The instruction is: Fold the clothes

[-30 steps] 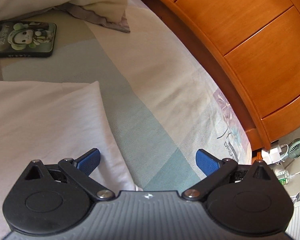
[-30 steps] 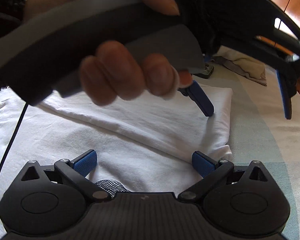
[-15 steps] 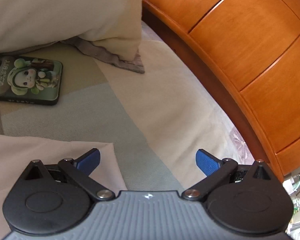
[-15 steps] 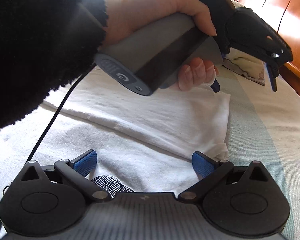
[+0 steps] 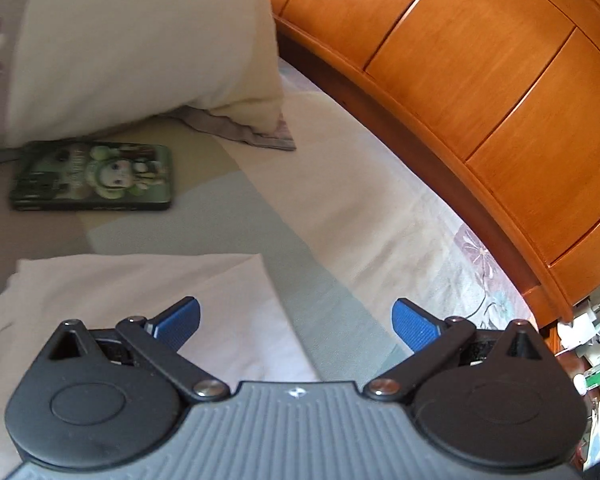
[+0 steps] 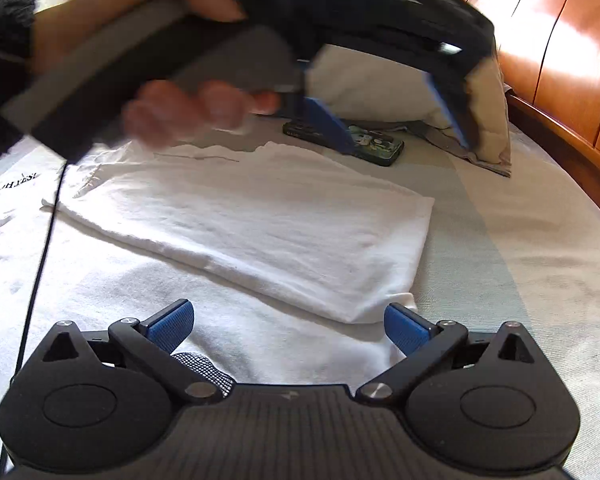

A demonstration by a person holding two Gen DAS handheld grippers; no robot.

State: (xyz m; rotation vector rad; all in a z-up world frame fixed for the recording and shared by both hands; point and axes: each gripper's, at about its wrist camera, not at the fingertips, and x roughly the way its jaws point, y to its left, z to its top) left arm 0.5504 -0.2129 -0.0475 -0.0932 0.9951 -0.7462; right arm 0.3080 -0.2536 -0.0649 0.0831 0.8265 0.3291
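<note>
A white garment [image 6: 260,232] lies on the bed with one part folded over itself; its folded corner [image 5: 236,276] shows in the left wrist view. My left gripper [image 5: 296,322] hovers open above that corner, nothing between its blue pads. In the right wrist view the same left gripper [image 6: 396,116], held by a hand [image 6: 188,108], hangs open in the air over the garment's far edge. My right gripper [image 6: 288,326] is open low over the garment's near fold, with nothing in its grasp.
A green phone [image 5: 92,176] lies on the bedsheet [image 5: 340,208] beyond the garment, beside a cream pillow [image 5: 140,44]. A wooden headboard [image 5: 480,80] runs along the right. A black cable [image 6: 44,248] trails across the garment at left. Small clutter [image 5: 592,328] sits past the bed's edge.
The left gripper swung toward the pillow and phone, then drew back so more of the garment's corner shows under it. It stayed open. The right gripper has hardly moved.
</note>
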